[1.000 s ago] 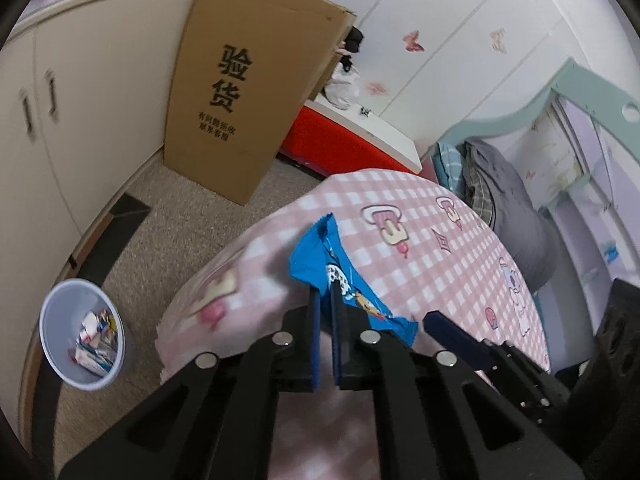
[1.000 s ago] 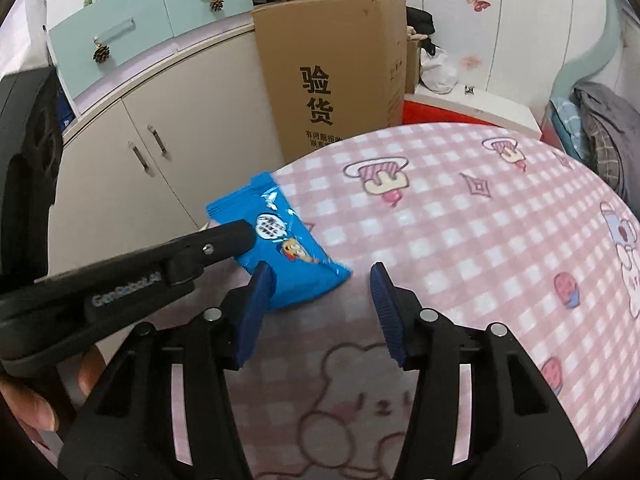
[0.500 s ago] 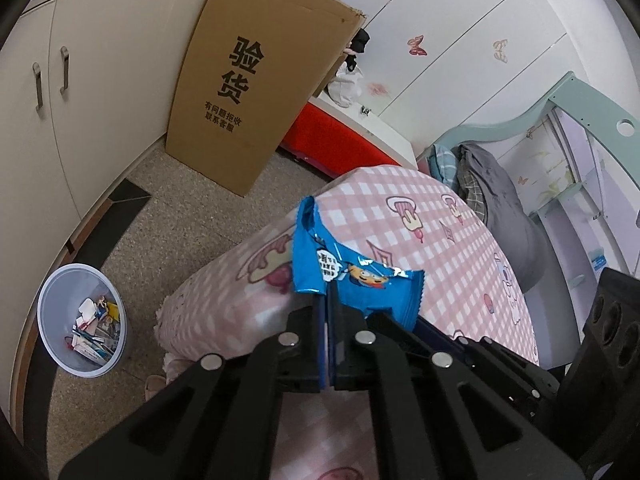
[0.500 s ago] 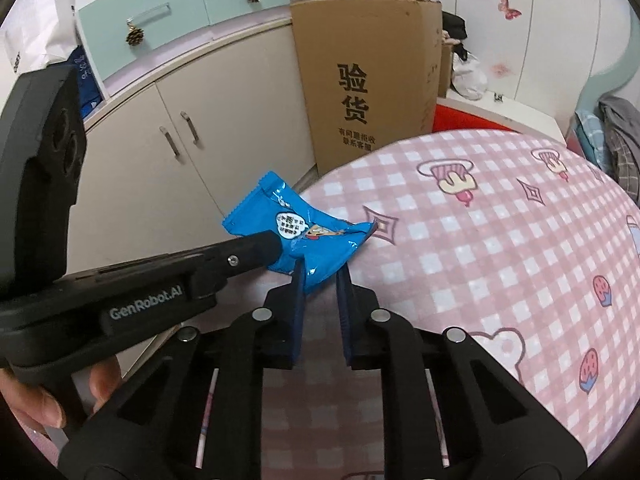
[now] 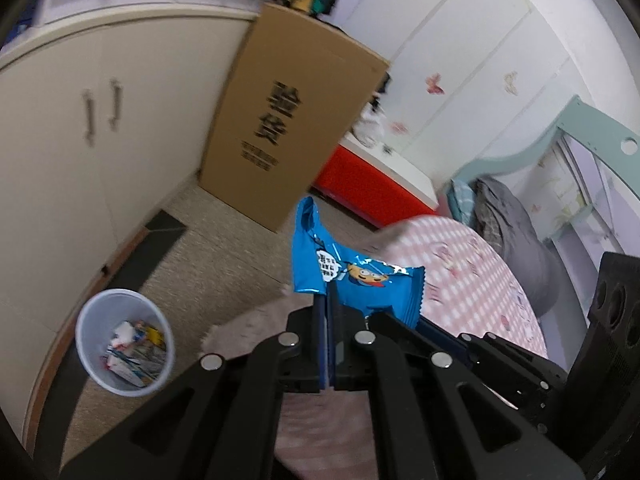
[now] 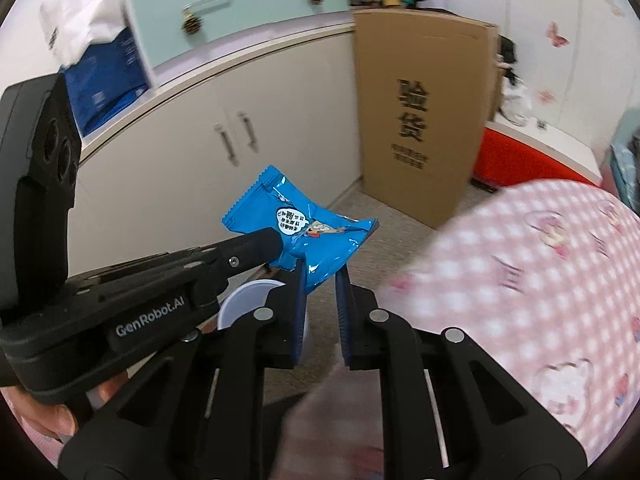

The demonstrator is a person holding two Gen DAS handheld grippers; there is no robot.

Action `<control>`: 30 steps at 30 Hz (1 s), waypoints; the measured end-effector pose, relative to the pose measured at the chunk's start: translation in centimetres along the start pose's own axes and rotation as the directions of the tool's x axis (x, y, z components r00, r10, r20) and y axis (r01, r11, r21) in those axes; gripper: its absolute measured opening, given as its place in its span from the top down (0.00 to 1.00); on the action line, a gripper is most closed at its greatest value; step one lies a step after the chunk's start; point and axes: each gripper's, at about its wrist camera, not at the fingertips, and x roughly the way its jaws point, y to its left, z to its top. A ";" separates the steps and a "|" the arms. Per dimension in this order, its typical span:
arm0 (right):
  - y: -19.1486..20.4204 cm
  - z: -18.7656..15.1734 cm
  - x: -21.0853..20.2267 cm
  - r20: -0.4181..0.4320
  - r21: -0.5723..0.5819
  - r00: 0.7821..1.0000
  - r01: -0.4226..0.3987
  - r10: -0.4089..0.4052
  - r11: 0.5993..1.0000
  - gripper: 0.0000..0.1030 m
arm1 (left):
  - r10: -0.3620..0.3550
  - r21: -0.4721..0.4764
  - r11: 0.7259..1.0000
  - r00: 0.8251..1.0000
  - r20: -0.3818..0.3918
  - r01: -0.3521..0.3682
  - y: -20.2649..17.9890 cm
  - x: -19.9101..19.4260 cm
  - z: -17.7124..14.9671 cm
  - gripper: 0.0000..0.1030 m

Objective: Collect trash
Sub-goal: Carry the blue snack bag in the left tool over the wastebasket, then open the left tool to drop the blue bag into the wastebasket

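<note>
1. Holding a blue snack wrapper (image 5: 352, 280) between both tools; wrapper is lifted clear of the pink checked tablecloth (image 5: 472, 264) and hangs over open floor (image 5: 224, 248)
2. Left gripper (image 5: 328, 320): blue pads pressed together on the wrapper's lower edge, no gap visible between them; wrapper stands up from the tips toward 12 o'clock in the left wrist view
3. Right gripper (image 6: 320, 280): jaws nearly together, clamped on a lower corner of the same wrapper; a narrow gap stays between the pads, filled at the tips by the foil
4. In the right wrist view the left tool enters from 9 o'clock, its tip touching the wrapper's left side; fingers (image 6: 52, 420) of the person's hand show at 8 o'clock beneath it
5. White trash bin (image 5: 124, 344) sits on the floor at 8 o'clock in the left wrist view, already holding mixed scraps; wrapper is above and to the right of it, well apart. In the right wrist view only a sliver of the rim shows, just below the wrapper between the two tools
6. Surroundings: tall cardboard box (image 5: 292, 128) with black printed characters at 12 o'clock, leaning by cream cabinet doors (image 5: 100, 128); red-sided bench (image 5: 360, 184) at 1 o'clock. Both views are motion-blurred
</note>
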 end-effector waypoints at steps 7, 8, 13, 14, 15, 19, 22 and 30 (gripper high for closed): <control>7.3 1.0 4.9 -0.047 -0.078 0.995 -0.097 0.093 0.992 0.86 | 0.097 -0.060 0.994 0.994 0.054 -0.093 7.3 -3.6 0.7 0.99; 8.3 1.1 5.8 -0.057 -0.089 0.993 -0.109 0.104 0.990 0.86 | 0.106 -0.069 0.992 0.993 0.056 -0.102 8.2 -3.9 0.7 0.99; 12.4 0.7 9.8 -0.113 -0.124 0.983 -0.159 0.145 0.979 0.86 | 0.158 -0.130 0.980 0.986 0.050 -0.150 14.1 -5.0 0.7 0.99; 13.0 0.5 10.4 -0.122 -0.129 0.981 -0.165 0.149 0.978 0.86 | 0.166 -0.142 0.977 0.985 0.045 -0.158 15.2 -5.0 0.6 0.99; 13.8 0.3 11.3 -0.133 -0.141 0.979 -0.172 0.154 0.975 0.86 | 0.177 -0.157 0.973 0.983 0.038 -0.169 16.6 -5.0 0.4 0.99; 15.8 -0.7 14.9 -0.188 -0.167 0.969 -0.193 0.161 0.967 0.86 | 0.206 -0.207 0.958 0.978 0.015 -0.199 20.4 -4.5 -0.5 0.99; 16.4 -1.7 17.8 -0.240 -0.175 0.958 -0.200 0.155 0.964 0.86 | 0.211 -0.252 0.945 0.977 -0.020 -0.209 23.4 -3.2 -1.4 0.99; 15.2 -4.1 25.7 -0.367 -0.151 0.919 -0.212 0.144 0.965 0.86 | 0.208 -0.325 0.915 0.969 -0.130 -0.240 28.8 2.7 -3.7 0.99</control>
